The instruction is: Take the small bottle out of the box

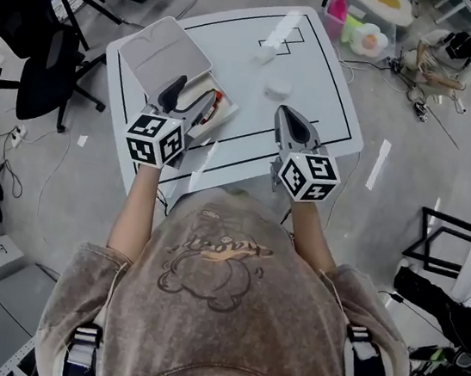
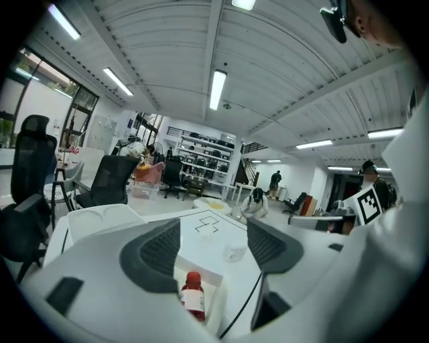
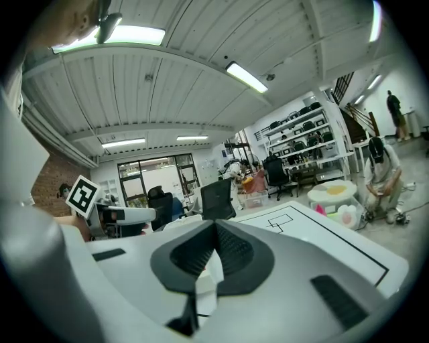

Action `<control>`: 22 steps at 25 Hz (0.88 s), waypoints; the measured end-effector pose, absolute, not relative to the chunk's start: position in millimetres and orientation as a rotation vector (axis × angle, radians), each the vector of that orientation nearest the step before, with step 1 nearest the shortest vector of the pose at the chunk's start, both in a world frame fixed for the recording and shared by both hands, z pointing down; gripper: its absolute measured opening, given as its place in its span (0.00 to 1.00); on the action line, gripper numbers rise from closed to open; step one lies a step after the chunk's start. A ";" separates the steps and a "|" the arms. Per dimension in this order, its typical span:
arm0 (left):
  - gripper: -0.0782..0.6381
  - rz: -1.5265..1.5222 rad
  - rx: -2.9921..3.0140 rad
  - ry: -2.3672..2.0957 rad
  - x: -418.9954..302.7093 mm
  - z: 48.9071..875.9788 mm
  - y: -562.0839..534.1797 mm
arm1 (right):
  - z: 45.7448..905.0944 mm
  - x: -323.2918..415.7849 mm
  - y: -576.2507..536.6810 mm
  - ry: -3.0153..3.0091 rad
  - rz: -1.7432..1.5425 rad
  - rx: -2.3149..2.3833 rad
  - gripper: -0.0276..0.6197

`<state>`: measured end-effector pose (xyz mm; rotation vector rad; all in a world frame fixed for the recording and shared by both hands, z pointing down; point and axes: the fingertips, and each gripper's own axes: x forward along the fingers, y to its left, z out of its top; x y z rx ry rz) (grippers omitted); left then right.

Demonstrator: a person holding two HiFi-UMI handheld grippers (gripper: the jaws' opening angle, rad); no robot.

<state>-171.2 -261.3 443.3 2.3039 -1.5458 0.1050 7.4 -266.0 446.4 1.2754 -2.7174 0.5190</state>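
A small bottle [image 2: 193,298] with a red cap and white label stands upright inside the open white box [image 2: 216,289]. My left gripper [image 2: 213,244] is open just above and short of it; the bottle shows low in the gap between the jaws, and the pads do not touch it. In the head view the left gripper [image 1: 189,98] hovers over the box [image 1: 221,116], whose lid [image 1: 162,58] lies back to the left, and a bit of the red cap [image 1: 217,98] shows. My right gripper [image 1: 284,113] [image 3: 214,228] is shut on nothing, over the table right of the box.
The white table [image 1: 327,91] has black lines drawn on it. Two small clear objects [image 1: 278,86] [image 1: 267,53] lie beyond the box. Black office chairs [image 1: 42,51] stand to the left, and colourful items [image 1: 365,38] and cables lie on the floor at the far right.
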 end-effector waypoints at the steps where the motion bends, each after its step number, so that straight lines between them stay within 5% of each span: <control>1: 0.54 0.134 2.300 -1.537 -170.7 449.3 -263.5 | 446.7 7.6 -265.9 -2.716 0.520 1.277 0.04; 22: 0.52 0.768 2.126 -1.272 -156.7 588.8 -287.3 | 452.7 35.8 -265.1 -2.662 0.550 1.378 0.04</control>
